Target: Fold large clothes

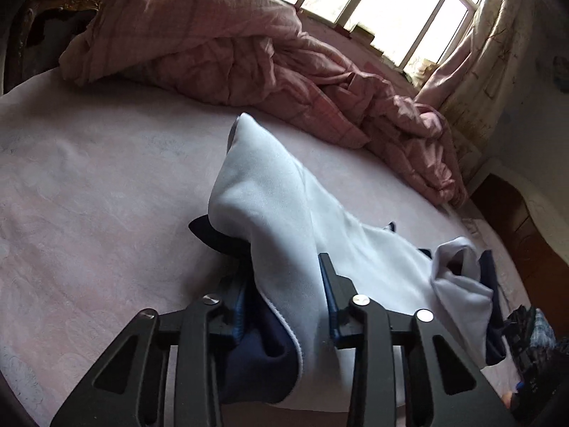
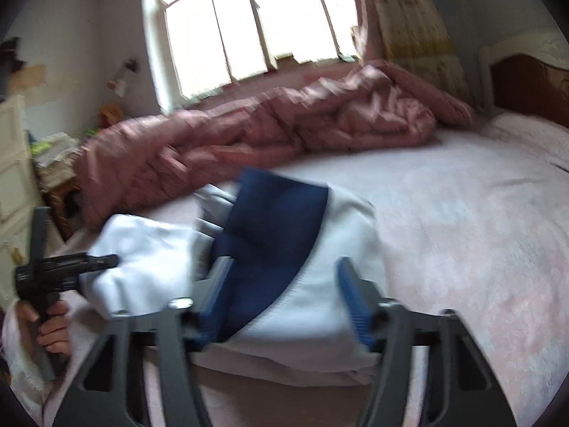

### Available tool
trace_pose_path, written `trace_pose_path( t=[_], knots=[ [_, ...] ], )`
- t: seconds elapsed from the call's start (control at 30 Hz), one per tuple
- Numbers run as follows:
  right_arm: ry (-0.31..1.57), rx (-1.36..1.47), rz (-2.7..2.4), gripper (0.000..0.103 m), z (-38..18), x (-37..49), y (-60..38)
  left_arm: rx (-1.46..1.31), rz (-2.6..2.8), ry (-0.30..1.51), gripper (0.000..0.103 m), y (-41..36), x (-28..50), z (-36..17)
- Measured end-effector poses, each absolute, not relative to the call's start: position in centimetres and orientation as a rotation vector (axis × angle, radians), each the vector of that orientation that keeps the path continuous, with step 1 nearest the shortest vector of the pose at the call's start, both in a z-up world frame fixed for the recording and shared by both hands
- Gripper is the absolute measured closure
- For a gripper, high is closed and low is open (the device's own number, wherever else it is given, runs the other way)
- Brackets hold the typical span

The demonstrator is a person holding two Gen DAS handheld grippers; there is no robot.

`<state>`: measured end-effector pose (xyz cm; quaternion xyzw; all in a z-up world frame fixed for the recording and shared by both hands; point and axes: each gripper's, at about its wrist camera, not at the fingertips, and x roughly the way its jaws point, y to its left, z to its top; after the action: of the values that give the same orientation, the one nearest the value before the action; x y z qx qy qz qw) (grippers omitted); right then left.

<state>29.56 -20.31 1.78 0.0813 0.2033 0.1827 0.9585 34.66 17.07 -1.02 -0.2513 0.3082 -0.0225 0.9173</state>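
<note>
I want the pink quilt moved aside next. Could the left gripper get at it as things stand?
Probably not yet: the left gripper has the white and navy garment between its fingers, though bare bed sheet lies before the pink quilt.

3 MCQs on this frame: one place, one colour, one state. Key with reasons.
1. Where does the crumpled quilt lie?
A. along the bed's window side
B. on the floor
C. over the headboard

2. The garment's colours?
A. red and black
B. white and navy
C. all green

3. The left tongs are:
A. empty above the bed
B. around a fold of garment
C. out of view

A: the quilt runs below the window.
B: the garment is white with navy parts.
B: cloth sits between the left tongs.
</note>
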Motion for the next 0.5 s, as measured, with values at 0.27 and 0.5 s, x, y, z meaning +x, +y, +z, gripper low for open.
trace_pose_path(
  t=[0.27,0.5],
  knots=[
    [0.669,0.290,0.566,0.083,-1.0,33.5,-20.4,-0.468,-0.249,0.444,0.087,12.0,31.9,5.3],
    [0.639,0.220,0.529,0.083,-1.0,32.8,-19.3,-0.395,-0.463,0.491,0.093,1.5,34.5,9.0]
  ],
)
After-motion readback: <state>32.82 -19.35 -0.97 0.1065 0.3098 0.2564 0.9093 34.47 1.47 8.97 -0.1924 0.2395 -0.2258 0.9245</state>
